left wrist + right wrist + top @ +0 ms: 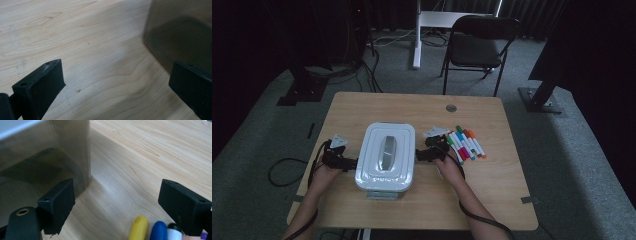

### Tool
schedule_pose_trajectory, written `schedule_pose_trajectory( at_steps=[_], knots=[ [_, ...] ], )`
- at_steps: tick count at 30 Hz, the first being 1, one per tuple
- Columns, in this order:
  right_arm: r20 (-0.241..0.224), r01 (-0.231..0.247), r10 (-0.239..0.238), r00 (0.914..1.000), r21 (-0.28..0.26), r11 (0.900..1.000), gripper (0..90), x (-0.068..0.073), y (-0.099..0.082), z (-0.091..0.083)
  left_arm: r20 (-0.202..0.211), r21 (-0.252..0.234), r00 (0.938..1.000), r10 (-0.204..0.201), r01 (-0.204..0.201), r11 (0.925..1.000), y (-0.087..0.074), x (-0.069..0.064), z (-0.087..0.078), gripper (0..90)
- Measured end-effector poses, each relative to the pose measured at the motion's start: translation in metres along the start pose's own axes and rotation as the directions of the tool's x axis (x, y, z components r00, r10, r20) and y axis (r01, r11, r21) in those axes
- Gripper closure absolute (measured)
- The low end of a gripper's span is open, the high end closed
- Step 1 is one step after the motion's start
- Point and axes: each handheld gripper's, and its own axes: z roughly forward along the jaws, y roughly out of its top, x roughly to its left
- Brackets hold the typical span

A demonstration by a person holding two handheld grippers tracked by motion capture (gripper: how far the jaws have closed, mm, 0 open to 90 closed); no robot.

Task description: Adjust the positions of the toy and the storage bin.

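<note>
1. The box point(385, 157) sits on the table point(412, 107) a little toward 7 o'clock of its middle, white lid on; a grey handle point(387, 152) lies along the lid's centre; no writing or label on it can be read.
2. The left tool point(353, 163) is at the box's 9 o'clock side, jaws spread wide with bare wood between them in the left gripper view; whether it touches the box cannot be told.
3. The right tool point(419, 155) is at the box's 3 o'clock side, jaws likewise wide apart and holding nothing; its own view shows the box wall point(50, 157) just beside one jaw.
4. The markers point(466, 144) lie in a row at 3 o'clock of the box, just past the right tool; their printing is too small to read; in the right gripper view their tips are cut off by the lower edge.
5. The box's contents are hidden; its wall looks dim and murky close up.
</note>
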Motion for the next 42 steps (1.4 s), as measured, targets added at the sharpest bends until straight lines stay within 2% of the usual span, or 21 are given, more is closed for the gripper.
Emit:
schedule_pose_trajectory(
  at_steps=[3,4,6,7,10,13,18,23,25,31,38,42],
  knots=[
    [0.005,0.013,-0.013,0.9999,-0.003,0.9999,14.7,0.004,0.004,0.000,0.022,-0.013,0.9998,0.005,-0.005,0.9999,0.003,-0.005,-0.001,0.4],
    [-0.003,0.004,-0.004,1.0000,-0.014,0.9999,14.8,0.005,0.005,-0.001,0.030,-0.018,0.9995,0.011,-0.011,0.9998,0.004,-0.007,-0.001,0.5],
    [-0.007,-0.003,0.003,1.0000,-0.020,0.9998,15.1,0.004,0.006,-0.002,-0.002,-0.011,0.9993,0.036,-0.036,0.9993,0.007,-0.010,-0.001,0.4],
    [-0.020,-0.018,0.017,0.9997,-0.031,0.9994,15.2,0.003,0.006,-0.004,-0.005,-0.016,0.9993,0.038,-0.038,0.9992,0.007,-0.010,-0.002,0.5],
    [-0.032,-0.023,0.021,0.9993,-0.039,0.9990,15.3,0.002,0.006,-0.005,-0.021,-0.016,0.9992,0.033,-0.034,0.9993,0.009,-0.013,-0.003,0.5],
    [-0.036,-0.029,0.028,0.9990,-0.041,0.9987,15.6,0.002,0.004,-0.006,-0.010,-0.004,0.9983,0.057,-0.057,0.9983,0.010,-0.018,-0.005,0.5],
    [-0.043,-0.024,0.022,0.9988,-0.032,0.9992,17.7,0.000,-0.001,-0.008,-0.004,-0.013,0.9981,0.061,-0.061,0.9980,0.011,-0.026,-0.006,0.5],
    [-0.081,-0.002,0.001,0.9967,-0.015,0.9999,18.4,-0.001,-0.007,-0.010,0.007,-0.017,0.9986,0.052,-0.052,0.9985,0.008,-0.032,-0.007,0.5],
    [-0.094,-0.008,0.007,0.9956,-0.014,0.9999,19.1,-0.001,-0.008,-0.012,0.003,-0.018,0.9983,0.059,-0.059,0.9981,0.008,-0.035,-0.007,0.5],
    [-0.117,0.018,-0.019,0.9930,-0.016,0.9997,19.9,-0.003,-0.014,-0.018,-0.007,-0.001,0.9959,0.090,-0.090,0.9959,0.009,-0.049,-0.012,0.5],
    [-0.130,0.042,-0.043,0.9906,-0.012,0.9990,20.0,-0.005,-0.021,-0.027,0.032,0.006,0.9940,0.105,-0.105,0.9944,0.004,-0.067,-0.017,0.5],
    [-0.152,0.042,-0.044,0.9875,-0.012,0.9990,20.1,-0.008,-0.027,-0.033,0.049,0.006,0.9905,0.128,-0.129,0.9917,0.001,-0.079,-0.020,0.5]
  ],
)
